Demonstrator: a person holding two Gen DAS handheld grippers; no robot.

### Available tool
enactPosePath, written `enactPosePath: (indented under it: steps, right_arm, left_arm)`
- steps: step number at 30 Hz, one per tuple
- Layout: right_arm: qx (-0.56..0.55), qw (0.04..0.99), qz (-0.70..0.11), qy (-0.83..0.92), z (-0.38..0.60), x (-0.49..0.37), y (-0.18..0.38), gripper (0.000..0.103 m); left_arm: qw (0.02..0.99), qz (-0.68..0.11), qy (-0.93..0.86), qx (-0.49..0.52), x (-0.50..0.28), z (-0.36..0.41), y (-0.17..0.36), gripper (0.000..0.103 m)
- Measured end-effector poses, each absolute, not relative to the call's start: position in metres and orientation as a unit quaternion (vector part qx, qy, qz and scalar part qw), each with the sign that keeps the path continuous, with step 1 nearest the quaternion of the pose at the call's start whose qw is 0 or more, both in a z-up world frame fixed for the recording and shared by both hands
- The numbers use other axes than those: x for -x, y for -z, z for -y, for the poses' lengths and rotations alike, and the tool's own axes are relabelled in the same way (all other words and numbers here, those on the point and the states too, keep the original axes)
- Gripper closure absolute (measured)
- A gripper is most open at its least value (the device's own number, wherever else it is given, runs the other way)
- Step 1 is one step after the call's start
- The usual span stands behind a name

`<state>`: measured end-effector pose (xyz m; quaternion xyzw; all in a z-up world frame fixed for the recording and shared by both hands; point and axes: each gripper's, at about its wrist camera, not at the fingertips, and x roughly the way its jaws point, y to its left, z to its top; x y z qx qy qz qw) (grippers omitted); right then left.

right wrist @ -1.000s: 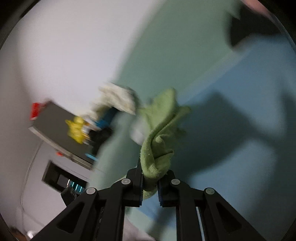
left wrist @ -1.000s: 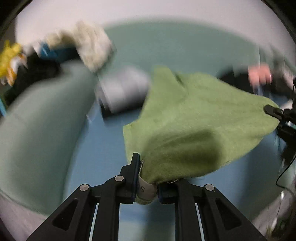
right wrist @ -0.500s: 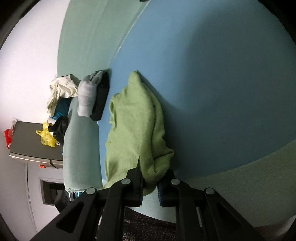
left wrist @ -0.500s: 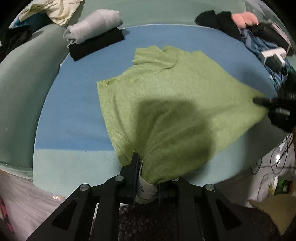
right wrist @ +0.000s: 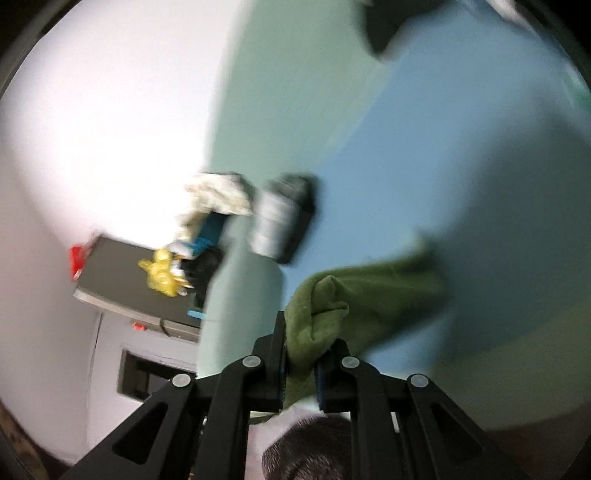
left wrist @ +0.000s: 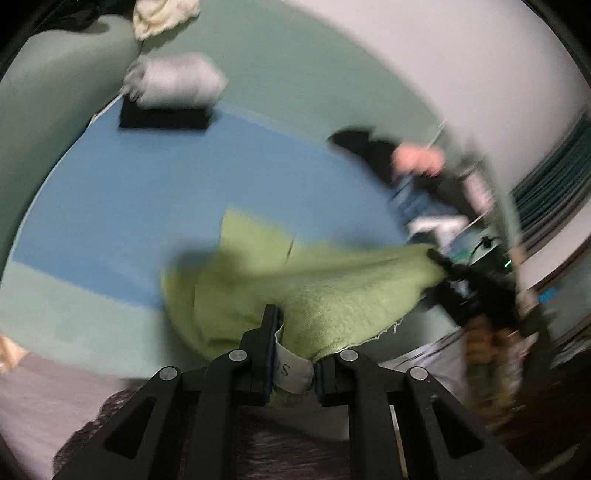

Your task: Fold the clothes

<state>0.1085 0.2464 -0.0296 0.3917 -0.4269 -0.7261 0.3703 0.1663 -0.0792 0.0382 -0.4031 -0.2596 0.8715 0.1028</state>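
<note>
A green fleece shirt (left wrist: pixel 314 288) is stretched between both grippers over the front edge of the blue mat (left wrist: pixel 155 199). My left gripper (left wrist: pixel 293 363) is shut on its hem beside a white size label (left wrist: pixel 291 369). My right gripper (right wrist: pixel 301 363) is shut on a bunched green corner (right wrist: pixel 325 321); it also shows in the left wrist view (left wrist: pixel 447 269) at the shirt's right end. Both views are blurred by motion.
A rolled grey garment on a folded black one (left wrist: pixel 170 96) lies at the mat's far left. A cream cloth (left wrist: pixel 162 14) lies beyond it. A pile of dark, pink and blue clothes (left wrist: pixel 417 173) lies at the far right. A dark cabinet with yellow items (right wrist: pixel 147 280) stands beside the bed.
The shirt lay spread flat on the mat half a second ago; now both grippers have lifted and pulled it toward the front edge, and only its far part touches the mat.
</note>
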Motion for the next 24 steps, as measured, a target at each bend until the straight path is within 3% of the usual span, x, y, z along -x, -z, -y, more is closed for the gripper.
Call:
enactPosePath:
  steps: [5, 13, 24]
  right_arm:
    - [-0.322, 0.427, 0.415, 0.736, -0.250, -0.115, -0.033, 0.091]
    - [-0.336, 0.432, 0.402, 0.734, -0.224, -0.073, -0.034, 0.091]
    - [-0.301, 0.460, 0.348, 0.759, -0.116, 0.106, -0.106, 0.091]
  left_arm:
    - [0.145, 0.318, -0.861, 0.369, -0.168, 0.089, -0.075, 0.087]
    - [0.114, 0.362, -0.844, 0.379, -0.139, 0.111, -0.061, 0.087]
    - [0.128, 0.359, -0.861, 0.337, -0.072, 0.152, -0.083, 0.087]
